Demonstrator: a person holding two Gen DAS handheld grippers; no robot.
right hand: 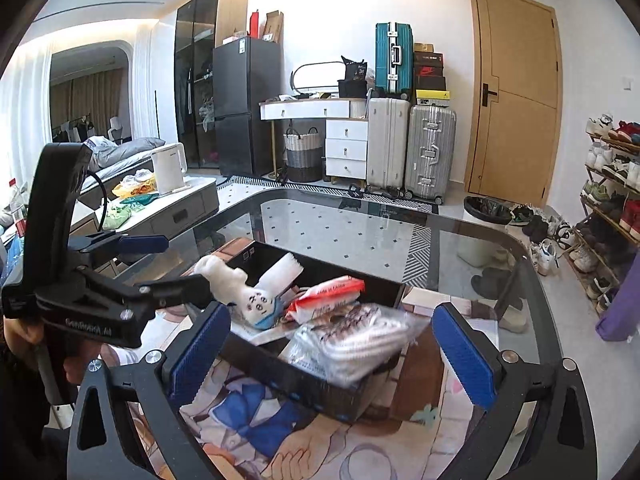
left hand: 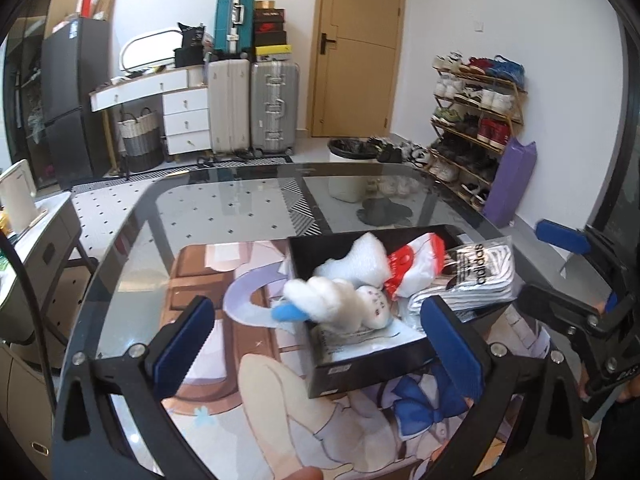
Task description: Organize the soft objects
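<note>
**Soft goods gathered in box**

Box [left hand: 372,364], black, on the glass table [left hand: 240,208], already holds the plush toy [left hand: 336,300], tissue pack [left hand: 416,268] and bagged socks [left hand: 476,276]. The toy overhangs the rim, apparently unsettled. Left gripper [left hand: 316,344] and right gripper [right hand: 328,348] both hang spread, holding nothing.

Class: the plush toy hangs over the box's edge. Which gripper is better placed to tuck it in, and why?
Left. The left gripper is open, and the plush toy lies between its fingers at the box edge. The right gripper faces the sock pack instead.
</note>
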